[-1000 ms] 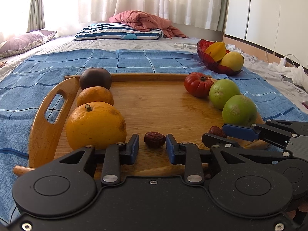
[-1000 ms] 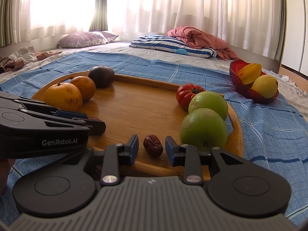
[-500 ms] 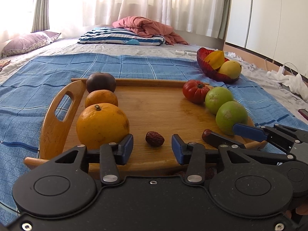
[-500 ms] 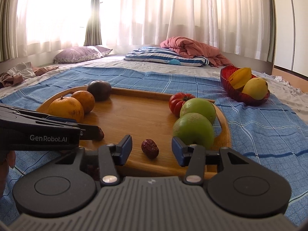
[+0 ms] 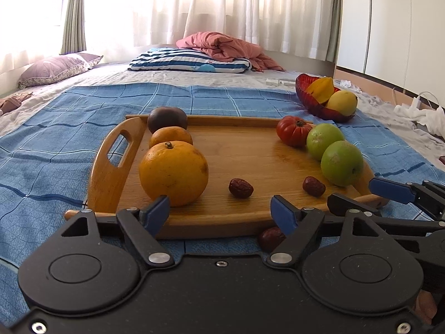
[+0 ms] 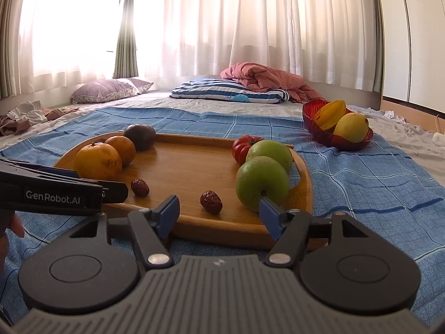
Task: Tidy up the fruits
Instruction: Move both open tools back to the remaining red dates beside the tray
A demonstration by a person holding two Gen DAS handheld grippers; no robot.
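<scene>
Two hand-held grippers point toward a wooden tray of fruit on a bed. The left gripper has its blue-padded jaws spread apart with nothing between them; they have just been opening. It sits at the tray's near edge, and a dried red date lies on the tray just beyond the gap. The right gripper is also spread wide and empty, its jaws likewise just opened, with a second dried date on the tray just ahead of it. A third date lies off the tray on the blue checked blanket, partly hidden behind the left gripper's right finger. The wooden tray has a cut-out handle on its left end. Along its left side stand a large orange, a smaller orange behind it, and a dark purple fruit at the back. Along its right side sit two green apples, one just behind the other, with a red ribbed tomato beyond them. Past the tray, to the right, a red bowl on the blanket holds a yellow star fruit and a yellow mango. Farther back lie a striped pillow, a pink quilt and a purple pillow, below white curtains.
</scene>
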